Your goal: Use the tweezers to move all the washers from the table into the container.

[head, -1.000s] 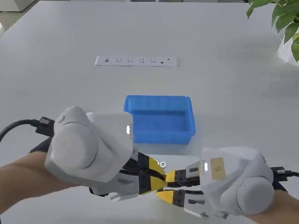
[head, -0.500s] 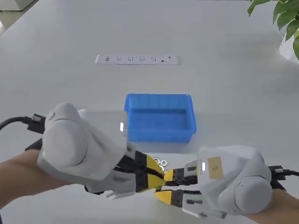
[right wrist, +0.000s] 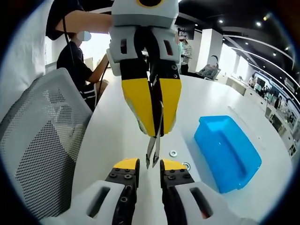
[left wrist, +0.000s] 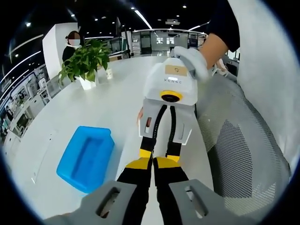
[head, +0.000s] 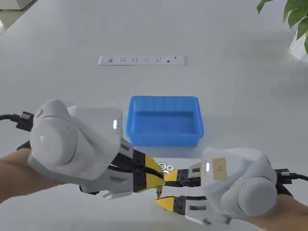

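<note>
the left hand-held gripper [head: 155,175] is clenched on the tweezers [right wrist: 153,140]. its yellow jaws pinch the upper part, so the two thin tips stick out free toward the right hand-held gripper [head: 167,190]. the right one is released, jaws apart. in the right gripper view the tweezer tips hang in the gap between its jaws; whether a jaw touches them i cannot tell. my reading is that the two are held nose to nose so the right one can steady or re-seat the tweezers before a pick.

the washers [head: 166,167] lie on the counter [head: 231,72] just beyond the meeting jaws. they form a small cluster toward the near edge, between the grippers and the container [head: 163,140]; at least two show in the right gripper view. the container's blue floor looks bare, so the moving seems hardly begun.

the container's near wall stands just behind the washers, so the carry should be a short lift over that rim. the counter is open to either side of the container. the strip [head: 142,60] lies well apart toward the far edge, and the plant [head: 296,14] is at the far right corner. the tight spot is at the jaws: both bodies crowd the washers, and a careless swing could scatter them.
</note>
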Tool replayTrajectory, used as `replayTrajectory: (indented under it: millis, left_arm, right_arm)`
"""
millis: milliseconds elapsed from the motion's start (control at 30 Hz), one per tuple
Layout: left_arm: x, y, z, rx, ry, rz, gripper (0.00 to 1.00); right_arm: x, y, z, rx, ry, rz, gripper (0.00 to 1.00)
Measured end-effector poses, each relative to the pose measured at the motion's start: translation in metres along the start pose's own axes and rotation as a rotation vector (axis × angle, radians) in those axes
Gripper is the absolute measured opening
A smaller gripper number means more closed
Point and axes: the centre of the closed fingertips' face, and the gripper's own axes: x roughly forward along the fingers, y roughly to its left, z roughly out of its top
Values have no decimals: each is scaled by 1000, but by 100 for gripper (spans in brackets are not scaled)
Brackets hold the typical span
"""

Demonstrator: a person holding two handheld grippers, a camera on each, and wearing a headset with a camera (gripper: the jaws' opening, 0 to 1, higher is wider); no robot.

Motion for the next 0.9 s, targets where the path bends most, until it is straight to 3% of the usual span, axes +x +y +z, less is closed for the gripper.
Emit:
replayTrajectory:
  millis: [400, 900]
  left_arm:
    - [3, 21, -4, 19, 0, 38, 6]
    - [7, 20, -5, 3, -12, 20, 6]
  right_arm:
    - [-5, -6, -22, 45, 38, -29, 29]
    - [-5, -5, -25, 65, 47, -22, 29]
